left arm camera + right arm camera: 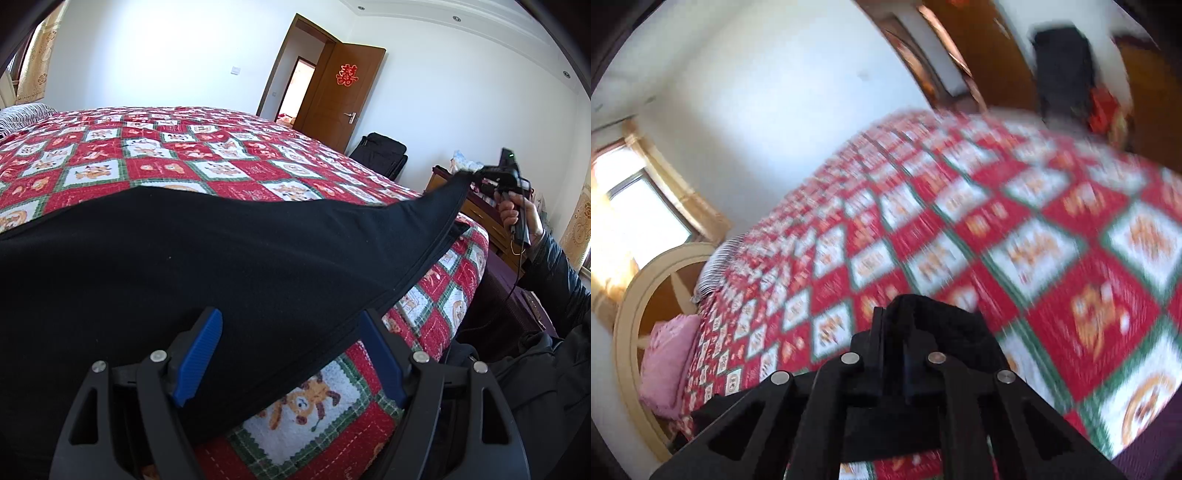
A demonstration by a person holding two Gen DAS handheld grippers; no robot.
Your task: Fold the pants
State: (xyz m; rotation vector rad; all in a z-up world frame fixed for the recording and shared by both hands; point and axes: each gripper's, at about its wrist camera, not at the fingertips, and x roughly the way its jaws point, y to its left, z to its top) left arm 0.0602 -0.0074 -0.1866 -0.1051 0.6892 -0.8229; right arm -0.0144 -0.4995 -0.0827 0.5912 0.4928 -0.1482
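The black pants (221, 258) lie spread over the near part of a bed with a red, white and green patterned quilt (184, 155). My left gripper (291, 354) is open, its blue pads (199, 354) either side of the pants' near edge. My right gripper (476, 173) is seen from the left wrist view, held up at the right, shut on the far corner of the pants and lifting it off the bed. In the blurred right wrist view its jaws (901, 325) are closed on bunched black cloth (945, 325) above the quilt (997, 221).
A brown door (332, 96) stands open at the far side of the room. A black bag (380, 151) leans by the wall. A wooden cabinet (476, 214) stands beyond the bed's right corner. A pink pillow (668, 362) lies by the headboard (631, 314).
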